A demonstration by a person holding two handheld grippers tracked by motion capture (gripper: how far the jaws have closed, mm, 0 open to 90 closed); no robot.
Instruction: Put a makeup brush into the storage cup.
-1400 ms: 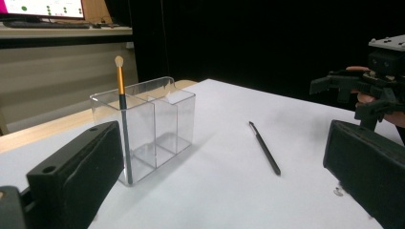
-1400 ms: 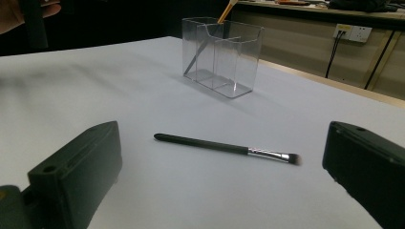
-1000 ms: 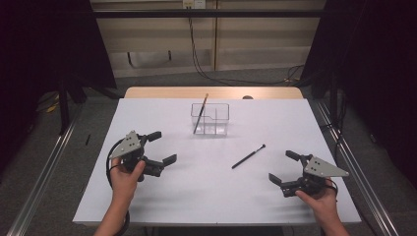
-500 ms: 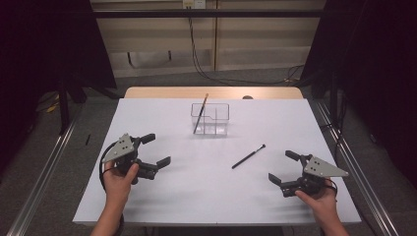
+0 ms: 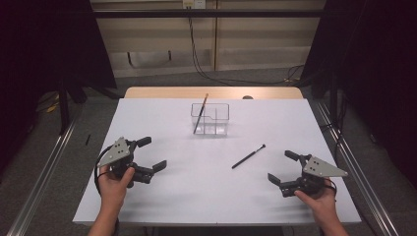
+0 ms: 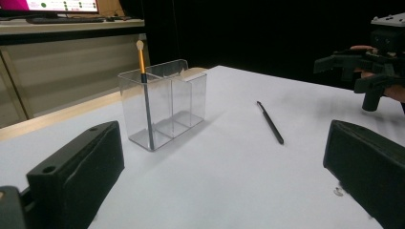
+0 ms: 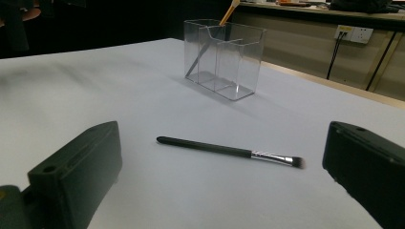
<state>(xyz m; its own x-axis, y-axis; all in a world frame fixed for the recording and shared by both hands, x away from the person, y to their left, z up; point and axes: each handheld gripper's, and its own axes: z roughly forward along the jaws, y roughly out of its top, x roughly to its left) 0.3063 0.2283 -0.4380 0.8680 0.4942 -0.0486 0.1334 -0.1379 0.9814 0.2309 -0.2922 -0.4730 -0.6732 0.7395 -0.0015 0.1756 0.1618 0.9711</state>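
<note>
Apparently I am about halfway: one orange-handled brush (image 5: 200, 112) already leans in the left compartment of the clear plastic divided organiser box (image 5: 210, 119), and one slim black makeup brush (image 5: 248, 156) remains flat on the white table (image 5: 196, 196), so that one is left to fetch, as I judge it. My left gripper (image 5: 152, 154) sits well to the left of the box and nearer me, jaws spread wide, gripping nothing. Right of the box and nearer me lies the black brush, apart from everything. Farther right, my right gripper (image 5: 282, 167) hangs with jaws wide apart and empty, near the table's right edge. Open tabletop surrounds the box; I have plenty of room, minding only that right edge.
</note>
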